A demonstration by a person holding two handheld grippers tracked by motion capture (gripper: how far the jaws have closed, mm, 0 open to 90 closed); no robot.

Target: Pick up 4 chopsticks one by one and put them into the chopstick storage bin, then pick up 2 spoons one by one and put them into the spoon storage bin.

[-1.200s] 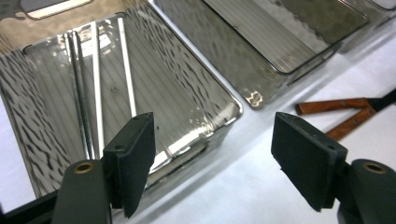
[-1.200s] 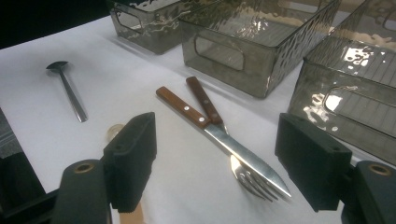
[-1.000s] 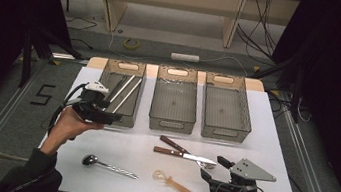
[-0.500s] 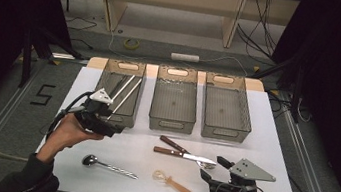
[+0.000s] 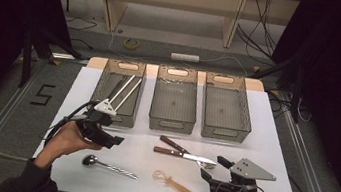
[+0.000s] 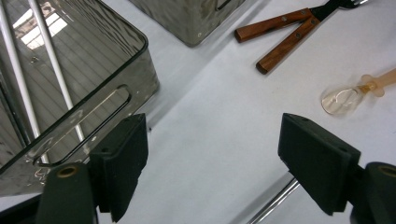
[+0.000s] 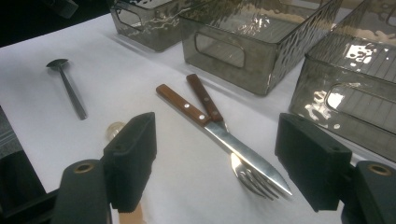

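The left gripper (image 5: 111,139) has just been opening and now gapes wide, holding nothing. It hovers just in front of the left see-through grey plastic bin (image 5: 118,91), right above the shiny metal spoon (image 5: 109,165). The right gripper (image 5: 214,169) is wide open too and empty, near the tips of the wooden-handled knife (image 5: 184,154) and wooden-handled fork (image 5: 175,144). There are three bins, two white sticks (image 5: 126,90) in the left one, one clear plastic spoon (image 5: 171,182), one knife, one fork.
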